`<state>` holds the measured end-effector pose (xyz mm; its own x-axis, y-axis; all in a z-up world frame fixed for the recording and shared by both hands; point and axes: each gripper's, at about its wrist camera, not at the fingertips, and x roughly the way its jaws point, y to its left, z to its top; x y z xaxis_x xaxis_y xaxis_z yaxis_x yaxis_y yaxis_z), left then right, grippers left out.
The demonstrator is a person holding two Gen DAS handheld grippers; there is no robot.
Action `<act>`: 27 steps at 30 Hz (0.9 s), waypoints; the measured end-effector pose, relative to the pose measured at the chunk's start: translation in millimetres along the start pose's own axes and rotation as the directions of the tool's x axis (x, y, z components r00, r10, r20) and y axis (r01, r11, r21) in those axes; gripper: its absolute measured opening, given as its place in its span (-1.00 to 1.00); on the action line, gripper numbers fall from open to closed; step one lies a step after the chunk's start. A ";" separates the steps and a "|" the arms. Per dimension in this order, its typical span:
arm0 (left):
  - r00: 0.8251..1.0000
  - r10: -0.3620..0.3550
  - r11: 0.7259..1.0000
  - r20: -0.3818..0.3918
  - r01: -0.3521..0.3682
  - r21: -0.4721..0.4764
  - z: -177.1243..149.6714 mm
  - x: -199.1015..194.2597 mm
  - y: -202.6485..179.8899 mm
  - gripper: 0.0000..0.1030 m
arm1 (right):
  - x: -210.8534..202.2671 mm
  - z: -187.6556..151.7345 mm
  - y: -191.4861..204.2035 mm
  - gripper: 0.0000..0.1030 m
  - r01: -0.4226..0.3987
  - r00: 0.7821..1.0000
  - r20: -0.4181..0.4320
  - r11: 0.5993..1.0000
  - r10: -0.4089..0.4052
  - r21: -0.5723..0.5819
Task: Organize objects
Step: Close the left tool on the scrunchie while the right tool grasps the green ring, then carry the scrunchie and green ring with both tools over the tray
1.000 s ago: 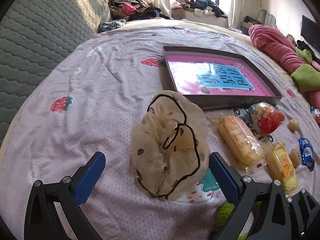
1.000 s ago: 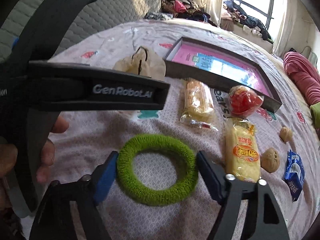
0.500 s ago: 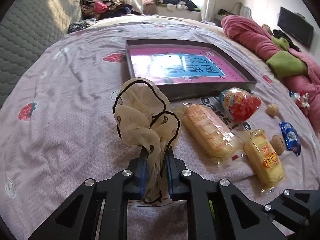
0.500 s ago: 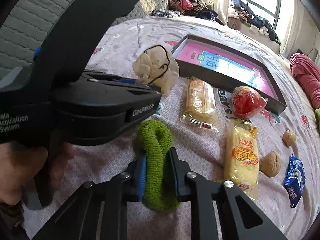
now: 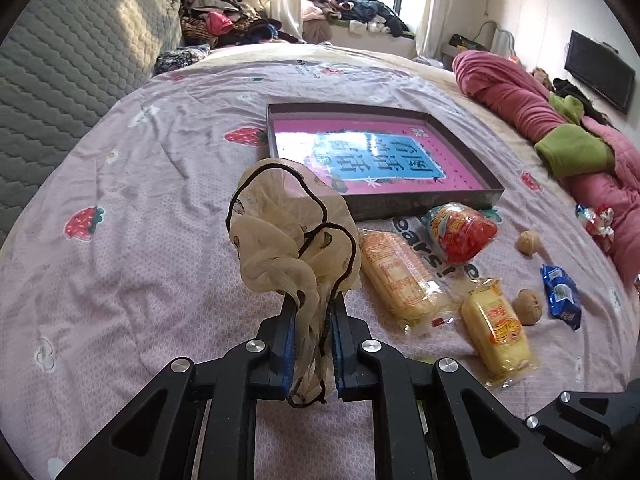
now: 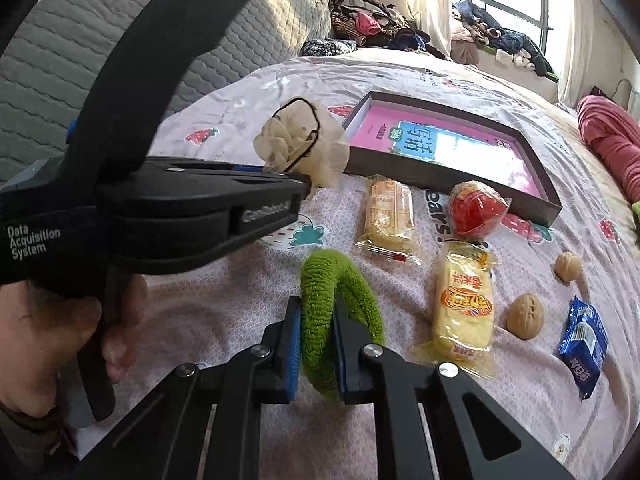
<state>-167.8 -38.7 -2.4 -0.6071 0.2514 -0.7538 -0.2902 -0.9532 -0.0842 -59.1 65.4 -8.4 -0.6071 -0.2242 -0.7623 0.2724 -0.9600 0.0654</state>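
Observation:
My left gripper point(image 5: 313, 312) is shut on a beige sheer scrunchie point(image 5: 288, 240) with black trim, lifted off the bed. The scrunchie bunches above the blue pads. In the right wrist view my right gripper point(image 6: 316, 316) is shut on a green fuzzy scrunchie point(image 6: 336, 280), squeezed into a narrow loop and raised above the sheet. The left gripper body point(image 6: 180, 208) crosses that view at left, with the beige scrunchie point(image 6: 304, 148) at its tip. A shallow dark box point(image 5: 380, 204) with a pink and blue bottom lies beyond both.
On the pink strawberry sheet point(image 5: 120, 280) lie two yellow cake packets point(image 5: 400, 280) point(image 5: 496, 328), a red snack bag point(image 5: 460, 232), two walnuts point(image 5: 528, 300) point(image 5: 528, 242) and a blue packet point(image 5: 562, 294). A pink quilt point(image 5: 520, 96) lies right; a grey headboard point(image 5: 60, 80) stands left.
Both grippers went from open around their scrunchies to shut on them. Both have since risen, lifting the beige and the green scrunchie off the sheet.

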 end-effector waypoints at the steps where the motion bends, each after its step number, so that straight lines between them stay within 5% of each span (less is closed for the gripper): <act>1: 1.000 0.001 1.000 0.004 -0.001 0.000 0.0 -1.4 -0.3 -0.71 | -1.8 0.3 -0.8 -0.73 0.000 1.000 0.003 1.000 0.000 0.004; 27: 0.997 -0.035 0.997 0.066 0.039 -0.061 7.4 -60.1 -47.6 -0.71 | -93.4 16.1 -54.8 -0.73 0.013 0.987 0.162 0.997 -0.025 0.074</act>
<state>-122.9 -7.2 51.8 -0.6443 0.2954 -0.7055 -0.2679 -0.9511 -0.1536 -29.3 136.3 69.6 -0.7263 -0.2248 -0.6495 0.2089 -0.9725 0.1030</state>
